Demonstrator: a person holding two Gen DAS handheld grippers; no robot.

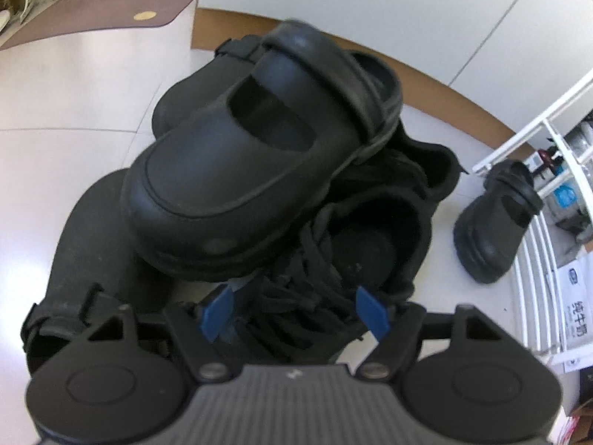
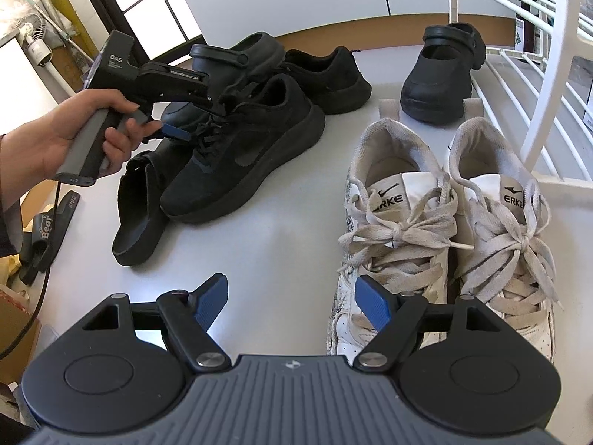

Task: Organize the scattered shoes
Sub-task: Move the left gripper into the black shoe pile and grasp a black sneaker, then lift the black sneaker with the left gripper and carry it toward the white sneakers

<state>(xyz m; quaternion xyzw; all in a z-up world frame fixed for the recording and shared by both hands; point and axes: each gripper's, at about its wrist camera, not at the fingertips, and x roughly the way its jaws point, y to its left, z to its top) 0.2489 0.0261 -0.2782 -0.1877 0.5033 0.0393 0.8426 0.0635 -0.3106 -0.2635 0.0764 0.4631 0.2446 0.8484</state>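
While poised over the black pile on the tabletop (image 2: pixel 281 230): left hand-held gripper (image 1: pixel 294 309) straddling the laced black sneaker (image 2: pixel 244 152).

Directly ahead and below, long axis running away along the fingers, black clog (image 1: pixel 237 170) stacked just beyond; pads spread, not yet pressing. Well apart, right hand-held gripper (image 2: pixel 292 302) spread and empty beside the white sneakers (image 2: pixel 444 230).

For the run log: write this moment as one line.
left gripper: fingers closing around black sneaker, not gripping | right gripper: open, empty | white sneakers: paired by rack
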